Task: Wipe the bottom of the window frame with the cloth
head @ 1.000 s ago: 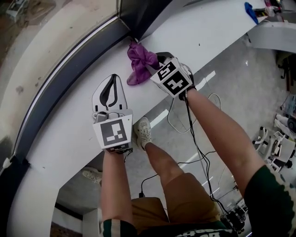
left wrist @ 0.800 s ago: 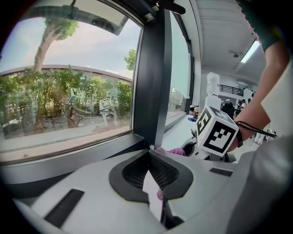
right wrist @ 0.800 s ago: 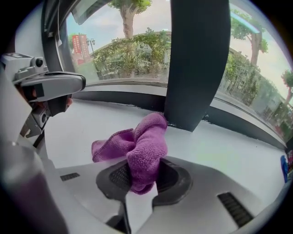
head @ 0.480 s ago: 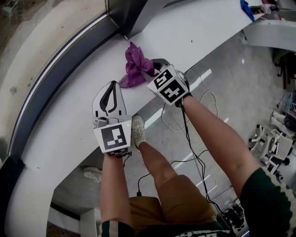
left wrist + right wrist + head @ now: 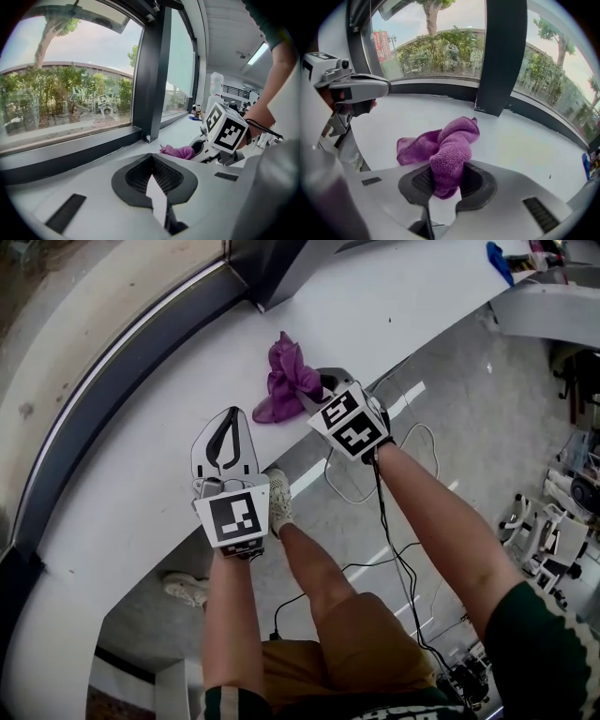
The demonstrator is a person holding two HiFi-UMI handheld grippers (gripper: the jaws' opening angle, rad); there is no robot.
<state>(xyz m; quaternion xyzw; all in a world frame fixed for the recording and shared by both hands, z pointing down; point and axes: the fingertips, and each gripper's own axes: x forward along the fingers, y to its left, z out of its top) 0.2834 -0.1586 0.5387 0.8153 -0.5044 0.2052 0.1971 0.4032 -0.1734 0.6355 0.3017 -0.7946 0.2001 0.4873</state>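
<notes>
Right tongs, clenched on the purple cloth, have pulled it back from the window frame; left tongs rest closed and empty on the tabletop.

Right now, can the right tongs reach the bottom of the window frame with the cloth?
Probably yes: the right tongs grip the cloth, only bare sill lies between it and the frame bottom, and the left tongs sit aside.
</notes>
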